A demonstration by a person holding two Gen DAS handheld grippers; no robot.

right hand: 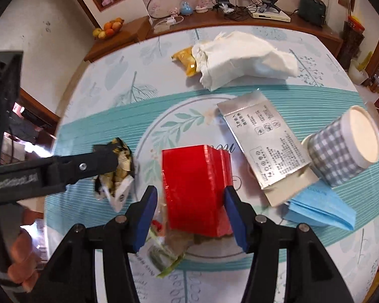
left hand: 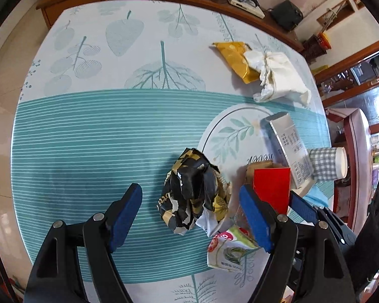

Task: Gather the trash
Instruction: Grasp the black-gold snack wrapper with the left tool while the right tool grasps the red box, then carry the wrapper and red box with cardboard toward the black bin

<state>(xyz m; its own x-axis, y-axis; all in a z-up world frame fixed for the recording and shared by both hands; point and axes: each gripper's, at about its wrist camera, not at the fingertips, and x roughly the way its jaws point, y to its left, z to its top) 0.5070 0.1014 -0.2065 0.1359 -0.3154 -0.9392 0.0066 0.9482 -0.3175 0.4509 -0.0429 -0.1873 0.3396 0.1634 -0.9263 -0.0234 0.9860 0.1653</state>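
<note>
A crumpled black-and-gold wrapper (left hand: 192, 194) lies on the table between the blue pads of my left gripper (left hand: 190, 217), which is open and clear of it on both sides. My right gripper (right hand: 190, 218) is open around a red box (right hand: 194, 184); a gap shows at the left pad (right hand: 145, 219). The box rests partly on a clear snack packet (right hand: 164, 250). In the right wrist view one finger of the left gripper (right hand: 88, 166) reaches over the same wrapper (right hand: 121, 161). The red box (left hand: 271, 189) also shows in the left wrist view.
Further trash lies on the leaf-patterned table (left hand: 88, 131): a silver box (right hand: 265, 141), a tipped checkered paper cup (right hand: 341, 151), a folded blue napkin (right hand: 321, 209), a white tissue pack (right hand: 240, 55) and a yellow wrapper (right hand: 187, 60). A wooden sideboard (right hand: 214, 22) stands behind. A hand (right hand: 20, 260) is at lower left.
</note>
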